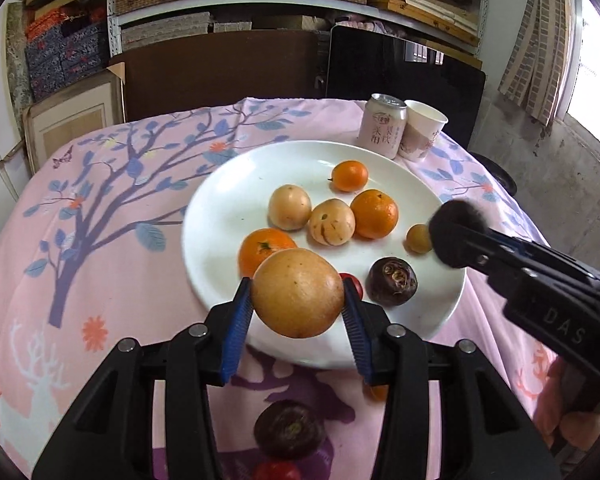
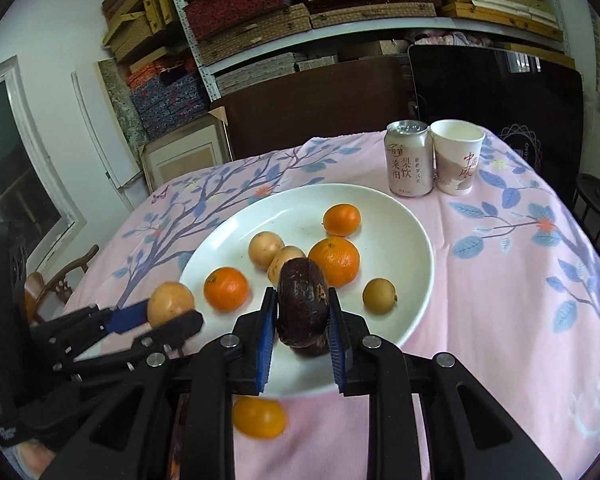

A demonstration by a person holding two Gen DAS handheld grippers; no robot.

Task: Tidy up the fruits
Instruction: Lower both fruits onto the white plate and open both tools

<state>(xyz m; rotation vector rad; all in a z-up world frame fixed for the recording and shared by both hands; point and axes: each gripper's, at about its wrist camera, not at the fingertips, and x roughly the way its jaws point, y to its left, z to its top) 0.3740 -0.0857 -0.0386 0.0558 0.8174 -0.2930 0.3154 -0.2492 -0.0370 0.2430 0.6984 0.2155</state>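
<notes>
Left gripper [image 1: 298, 294] clamps tan round fruit [image 1: 298, 293] above white plate [image 1: 220, 216]; right gripper [image 2: 302, 312] clamps dark fruit [image 2: 302, 306] over plate rim.

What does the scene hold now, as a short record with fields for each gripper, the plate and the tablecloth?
left gripper: shut on a tan round fruit
right gripper: shut on a dark purple fruit
plate: white, holds three mandarins among other fruits
tablecloth: pink; a small orange fruit lies off the plate
far side: drink can beside paper cup
</notes>
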